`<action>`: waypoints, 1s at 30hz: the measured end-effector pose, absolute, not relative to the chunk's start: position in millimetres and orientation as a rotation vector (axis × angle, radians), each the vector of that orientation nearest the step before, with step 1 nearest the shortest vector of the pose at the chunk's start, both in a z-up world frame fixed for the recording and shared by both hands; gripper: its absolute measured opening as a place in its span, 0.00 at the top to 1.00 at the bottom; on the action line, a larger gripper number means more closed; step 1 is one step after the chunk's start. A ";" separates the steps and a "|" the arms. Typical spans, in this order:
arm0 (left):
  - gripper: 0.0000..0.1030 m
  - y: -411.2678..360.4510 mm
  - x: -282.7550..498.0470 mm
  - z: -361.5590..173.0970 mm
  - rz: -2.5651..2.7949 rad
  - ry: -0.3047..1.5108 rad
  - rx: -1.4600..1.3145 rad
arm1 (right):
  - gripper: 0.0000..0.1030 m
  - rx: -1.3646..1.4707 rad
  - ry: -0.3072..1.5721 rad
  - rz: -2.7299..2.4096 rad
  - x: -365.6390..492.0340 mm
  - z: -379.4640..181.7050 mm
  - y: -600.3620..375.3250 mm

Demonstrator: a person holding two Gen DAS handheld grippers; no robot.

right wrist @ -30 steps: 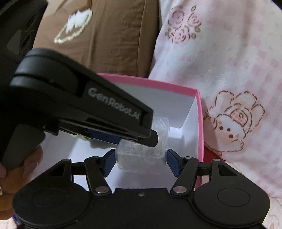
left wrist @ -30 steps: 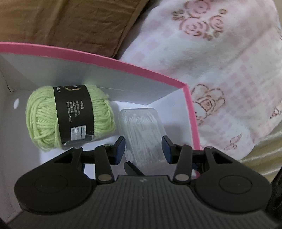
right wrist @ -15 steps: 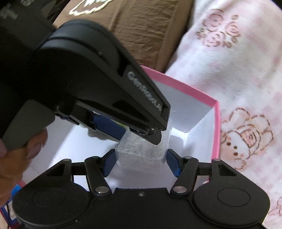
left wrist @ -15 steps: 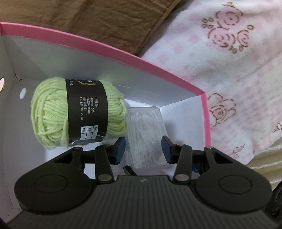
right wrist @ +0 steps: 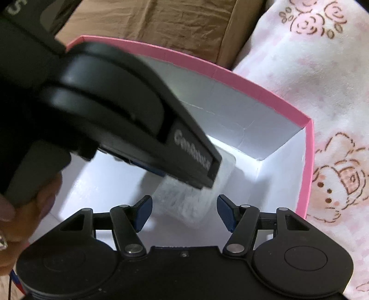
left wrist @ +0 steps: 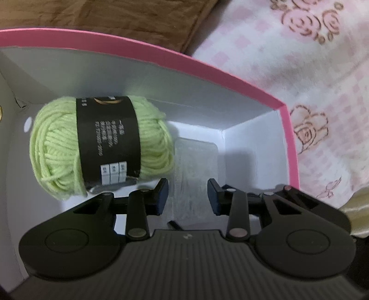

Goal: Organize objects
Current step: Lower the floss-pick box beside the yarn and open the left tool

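Observation:
A pink box [left wrist: 230,76] with a white inside holds a green yarn ball [left wrist: 99,147] with a black label and a clear plastic case [left wrist: 196,166] lying beside it on the box floor. My left gripper [left wrist: 188,196] is open over the near end of the case, not touching it. In the right wrist view the box [right wrist: 260,92] and the case [right wrist: 184,198] show again. My right gripper [right wrist: 184,211] is open, its blue pads apart from the case sides. The left gripper's body [right wrist: 129,115] hides the yarn there.
The box sits on a pink-and-white blanket [left wrist: 322,92] with rose and rabbit prints. A brown cloth [left wrist: 103,16] lies behind the box. The person's hand [right wrist: 25,207] holds the left gripper at the left edge.
My right gripper has opened and let go of the clear case, which now lies on the box floor. Both grippers have shifted slightly relative to the box.

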State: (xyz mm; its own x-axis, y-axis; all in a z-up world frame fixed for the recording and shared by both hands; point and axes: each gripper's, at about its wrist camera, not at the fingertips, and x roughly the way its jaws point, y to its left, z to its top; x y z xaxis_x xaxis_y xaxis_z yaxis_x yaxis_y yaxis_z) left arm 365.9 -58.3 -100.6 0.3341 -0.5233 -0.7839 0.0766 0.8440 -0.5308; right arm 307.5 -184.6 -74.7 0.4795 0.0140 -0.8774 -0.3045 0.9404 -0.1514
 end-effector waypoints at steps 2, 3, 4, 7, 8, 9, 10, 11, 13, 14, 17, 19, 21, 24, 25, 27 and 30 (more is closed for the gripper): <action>0.66 -62.1 365.8 -101.9 -0.403 1.176 -0.423 | 0.44 -0.303 1.041 0.199 304.9 -72.1 -186.2; 0.65 -64.0 366.0 -103.1 -0.395 1.181 -0.414 | 0.50 -0.299 1.038 0.206 303.6 -70.9 -187.3; 0.65 -65.1 366.2 -104.3 -0.383 1.185 -0.408 | 0.61 -0.294 1.041 0.214 302.4 -70.2 -188.3; 0.64 -68.3 366.0 -105.2 -0.379 1.173 -0.394 | 0.63 -0.311 1.022 0.212 290.6 -65.7 -189.4; 0.64 -69.5 366.6 -105.9 -0.381 1.175 -0.398 | 0.63 -0.322 1.007 0.214 285.6 -63.7 -189.5; 0.63 -70.6 367.1 -106.5 -0.383 1.179 -0.402 | 0.63 -0.321 0.996 0.218 281.6 -61.9 -190.3; 0.64 -72.1 367.4 -106.6 -0.379 1.181 -0.398 | 0.63 -0.310 0.988 0.227 277.3 -59.3 -192.1; 0.66 -74.1 367.9 -106.0 -0.375 1.178 -0.396 | 0.63 -0.298 0.982 0.237 273.6 -57.0 -194.4; 0.70 -75.9 369.4 -105.1 -0.367 1.170 -0.405 | 0.63 -0.279 0.962 0.251 265.9 -52.2 -198.7; 0.72 -77.2 370.7 -105.0 -0.364 1.173 -0.410 | 0.63 -0.279 0.953 0.252 262.7 -50.7 -199.9; 0.75 -82.2 373.1 -106.0 -0.357 1.185 -0.432 | 0.63 -0.276 0.932 0.252 255.1 -47.5 -202.3; 0.75 -82.8 369.9 -108.4 -0.355 1.193 -0.444 | 0.63 -0.274 0.920 0.252 251.2 -45.7 -203.3; 0.75 -88.4 369.3 -109.1 -0.361 1.191 -0.441 | 0.63 -0.265 0.915 0.246 248.9 -44.9 -204.7; 0.75 -92.0 369.1 -108.5 -0.362 1.173 -0.420 | 0.63 -0.246 0.912 0.234 245.2 -45.3 -206.8; 0.75 -91.9 368.9 -108.4 -0.367 1.170 -0.412 | 0.63 -0.243 0.909 0.230 243.3 -45.4 -207.2; 0.75 -88.7 366.5 -107.0 -0.372 1.165 -0.401 | 0.63 -0.224 0.902 0.231 239.1 -44.6 -208.5; 0.75 -78.2 357.6 -97.6 -0.389 1.160 -0.387 | 0.63 -0.191 0.900 0.223 234.6 -39.1 -208.9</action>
